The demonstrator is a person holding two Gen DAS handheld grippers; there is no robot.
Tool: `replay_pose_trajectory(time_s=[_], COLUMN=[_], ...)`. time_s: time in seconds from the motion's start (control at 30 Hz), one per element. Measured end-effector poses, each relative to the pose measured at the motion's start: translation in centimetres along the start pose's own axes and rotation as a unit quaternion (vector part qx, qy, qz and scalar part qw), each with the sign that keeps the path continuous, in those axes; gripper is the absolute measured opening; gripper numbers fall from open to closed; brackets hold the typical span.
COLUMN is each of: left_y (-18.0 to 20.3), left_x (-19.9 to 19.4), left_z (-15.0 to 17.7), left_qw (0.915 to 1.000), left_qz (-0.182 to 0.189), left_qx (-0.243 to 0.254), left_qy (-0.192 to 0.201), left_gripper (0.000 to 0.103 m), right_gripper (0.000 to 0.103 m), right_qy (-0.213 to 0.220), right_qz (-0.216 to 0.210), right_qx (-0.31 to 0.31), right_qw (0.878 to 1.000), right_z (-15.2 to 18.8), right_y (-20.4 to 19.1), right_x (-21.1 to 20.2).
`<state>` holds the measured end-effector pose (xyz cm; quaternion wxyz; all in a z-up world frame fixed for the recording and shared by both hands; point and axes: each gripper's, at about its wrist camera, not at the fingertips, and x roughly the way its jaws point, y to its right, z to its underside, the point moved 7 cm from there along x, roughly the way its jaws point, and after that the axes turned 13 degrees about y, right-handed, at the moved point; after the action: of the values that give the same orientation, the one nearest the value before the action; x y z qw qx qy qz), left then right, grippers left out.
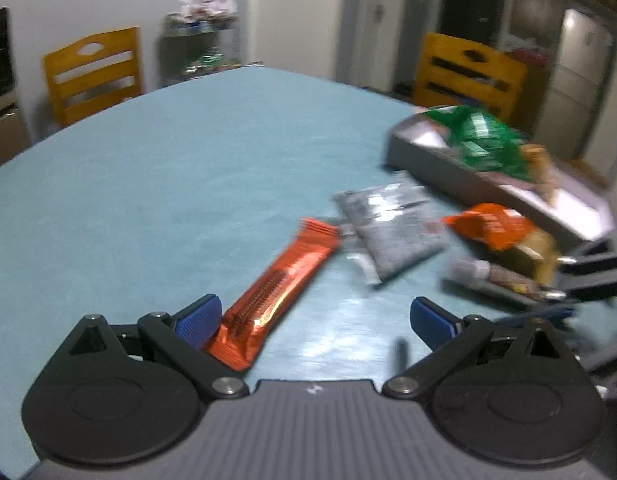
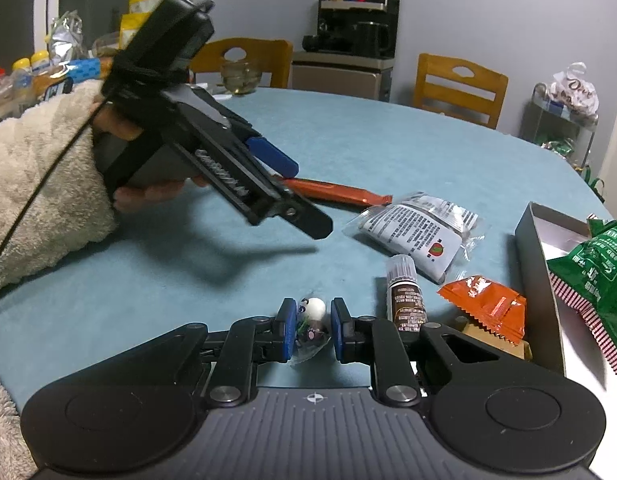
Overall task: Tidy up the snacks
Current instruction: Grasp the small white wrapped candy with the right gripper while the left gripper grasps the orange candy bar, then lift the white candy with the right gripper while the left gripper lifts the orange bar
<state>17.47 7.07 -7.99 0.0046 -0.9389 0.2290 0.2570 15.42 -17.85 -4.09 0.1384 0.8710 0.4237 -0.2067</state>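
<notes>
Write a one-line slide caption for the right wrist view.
Right tool grips a small wrapped candy while the left tool nears the orange bar.

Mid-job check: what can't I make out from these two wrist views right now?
- Left wrist view: motion blur smears the silver packet and green bag; their print is unreadable.
- Right wrist view: the box is cut off by the right edge, so its far contents are hidden.
- Right wrist view: the right hand-held gripper covers the sides of the small wrapped candy.
- Right wrist view: the left hand-held gripper hides one end of the orange bar.
</notes>
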Motion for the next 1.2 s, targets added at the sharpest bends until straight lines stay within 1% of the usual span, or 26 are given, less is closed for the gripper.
replay_pose_trajectory(time_s=[0.03,0.07,0.13,0.17,0.33,0.4,0.47,0.5,0.57,0.6,0.67,0.7,0.77,0.87,1.03,1.2], left_y=[0.2,0.3,-0.1,-0.3,-0.8,-1.2,-1.4,-1.5,-1.1,-1.0,-0.6,-0.4,-0.1,0.2,0.7,1.2], left_x=[-0.3,-0.4,-0.3,-0.2,0.6,0.9,1.3,1.3,1.5,1.6,1.6,1.7,1.7,1.5,0.7,-0.1], left_z=[-0.3,-0.6,-1.0,-1.0,-0.8,-0.7,-0.5,-0.5,-0.5,-0.5,-0.5,-0.5,-0.6,-0.4,-0.1,0.2], left_qw=[0.9999,0.9998,0.9992,0.9985,0.9979,0.998,0.9979,0.9975,0.9972,0.9971,0.9964,0.9963,0.9952,0.9934,0.9897,0.987], left_qz=[0.013,0.011,-0.03,-0.044,-0.058,-0.061,-0.064,-0.07,-0.073,-0.075,-0.082,-0.083,-0.095,-0.112,-0.141,-0.159], left_qx=[-0.006,-0.005,0.018,0.027,0.023,0.01,-0.005,-0.005,-0.001,0.0,0.005,0.004,-0.001,-0.01,-0.012,-0.02], left_qy=[0.007,0.014,0.019,0.018,0.013,0.012,0.009,0.012,0.016,0.018,0.021,0.022,0.024,0.024,0.021,0.019], left_gripper=[0.101,0.101,0.101,0.101,0.1,0.094,0.078,0.076,0.063,0.06,0.05,0.046,0.031,0.023,0.021,0.02], right_gripper=[0.021,0.021,0.021,0.021,0.021,0.021,0.021,0.021,0.021,0.021,0.021,0.021,0.021,0.021,0.021,0.021], right_qy=[0.0,0.0,0.0,0.0,-0.001,0.0,0.0,0.0,-0.001,0.0,-0.001,-0.002,-0.002,-0.001,-0.002,-0.002], right_qz=[0.0,0.0,0.0,0.001,0.002,0.003,0.003,0.003,0.003,0.003,0.001,-0.002,-0.004,-0.001,0.0,0.001], right_qx=[0.0,0.0,0.0,0.0,0.001,0.002,0.001,0.001,0.002,0.002,0.008,0.014,0.021,0.021,0.019,0.009], right_qw=[1.0,1.0,1.0,1.0,1.0,1.0,1.0,1.0,1.0,1.0,1.0,1.0,1.0,1.0,1.0,1.0], right_z=[0.0,0.0,0.0,0.0,0.1,0.1,0.0,0.0,0.0,0.0,0.0,0.0,-0.1,-0.1,0.0,0.1], right_y=[0.0,0.0,0.0,0.0,0.0,0.1,0.0,0.0,-0.1,-0.1,0.0,0.0,0.1,0.3,0.3,0.2], right_x=[0.0,0.0,0.0,0.0,-0.2,-0.2,-0.1,-0.1,-0.1,-0.1,0.0,0.0,-0.1,-0.1,-0.1,0.1])
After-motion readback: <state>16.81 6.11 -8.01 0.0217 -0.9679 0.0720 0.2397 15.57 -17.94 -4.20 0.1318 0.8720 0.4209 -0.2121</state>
